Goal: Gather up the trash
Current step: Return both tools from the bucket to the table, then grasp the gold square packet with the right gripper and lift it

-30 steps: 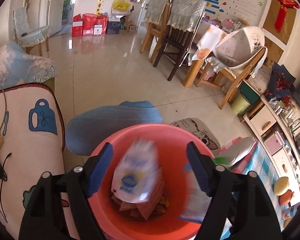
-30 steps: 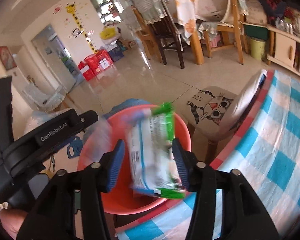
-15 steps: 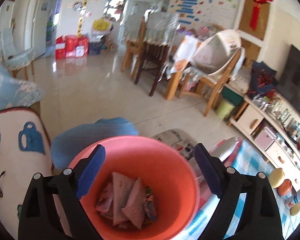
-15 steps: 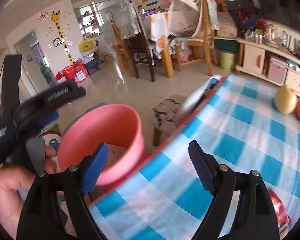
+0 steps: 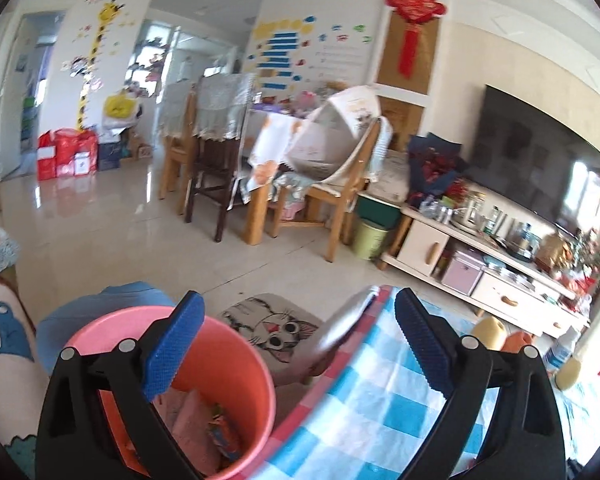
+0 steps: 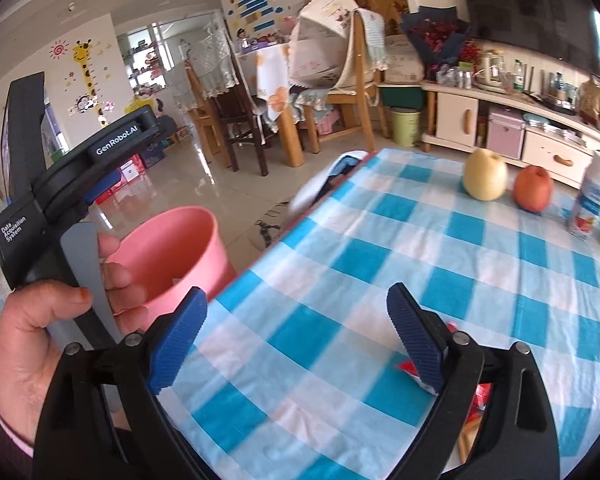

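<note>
Both grippers are empty, jaws opening wide. The left gripper [image 5: 296, 344] hangs over the pink bin [image 5: 236, 364], wrappers inside. The right gripper [image 6: 296, 328] points down at the checked surface [image 6: 380, 248]; a red wrapper [image 6: 410, 368] lies just behind its right finger. Likely next: grasp that wrapper.

Your right gripper's finger [image 6: 416, 340] hides most of a red wrapper [image 6: 478, 398] on the desk [image 6: 340, 264]. The pink bin [image 5: 236, 364] is cut off below (its wrappers [image 5: 204, 428] look blurry). The things on the far shelf [image 5: 512, 236] are too small to tell.
</note>
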A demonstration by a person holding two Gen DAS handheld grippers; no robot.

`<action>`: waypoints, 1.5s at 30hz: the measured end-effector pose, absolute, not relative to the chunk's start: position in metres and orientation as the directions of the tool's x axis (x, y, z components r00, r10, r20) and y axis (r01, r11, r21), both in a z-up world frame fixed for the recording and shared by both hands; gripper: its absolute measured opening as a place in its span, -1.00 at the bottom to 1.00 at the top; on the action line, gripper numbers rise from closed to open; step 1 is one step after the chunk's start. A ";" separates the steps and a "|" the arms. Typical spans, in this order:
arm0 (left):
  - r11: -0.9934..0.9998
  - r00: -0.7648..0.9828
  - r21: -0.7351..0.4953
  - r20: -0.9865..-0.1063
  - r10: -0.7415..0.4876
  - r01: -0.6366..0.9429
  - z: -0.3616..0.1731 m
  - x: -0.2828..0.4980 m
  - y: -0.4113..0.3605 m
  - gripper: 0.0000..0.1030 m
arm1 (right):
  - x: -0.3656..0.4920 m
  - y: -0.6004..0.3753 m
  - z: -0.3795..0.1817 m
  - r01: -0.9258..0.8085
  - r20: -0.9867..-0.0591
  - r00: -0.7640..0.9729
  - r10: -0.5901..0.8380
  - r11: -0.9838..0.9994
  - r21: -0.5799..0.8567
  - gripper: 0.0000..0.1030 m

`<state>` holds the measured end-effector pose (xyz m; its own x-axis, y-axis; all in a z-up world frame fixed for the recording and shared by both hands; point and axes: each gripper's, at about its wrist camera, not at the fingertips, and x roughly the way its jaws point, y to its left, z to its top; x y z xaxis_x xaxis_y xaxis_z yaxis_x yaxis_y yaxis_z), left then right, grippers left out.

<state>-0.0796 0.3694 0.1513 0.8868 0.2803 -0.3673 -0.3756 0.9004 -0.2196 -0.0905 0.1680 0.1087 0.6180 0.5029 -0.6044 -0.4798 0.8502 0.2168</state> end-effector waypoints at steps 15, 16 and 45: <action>0.977 0.882 -0.102 -0.457 0.120 -0.186 0.133 -0.071 0.291 0.87 | -0.119 0.104 0.122 -0.405 -0.583 0.687 0.434 0.894 0.189 0.88; 0.979 0.880 -0.098 -0.460 0.116 -0.180 0.132 -0.071 0.288 0.87 | -0.121 0.100 0.123 -0.401 -0.581 0.691 0.431 0.897 0.188 0.89; 0.999 0.853 0.036 -0.521 0.021 -0.003 0.105 -0.086 0.182 0.87 | -0.141 -0.024 0.121 -0.254 -0.530 0.795 0.296 0.955 0.153 0.93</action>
<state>-0.0865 0.1822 0.1055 0.8535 0.0213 -0.5207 -0.0032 0.9994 0.0356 -0.1413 -0.0241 0.1210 0.7945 0.2964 -0.5299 -0.2543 0.9550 0.1528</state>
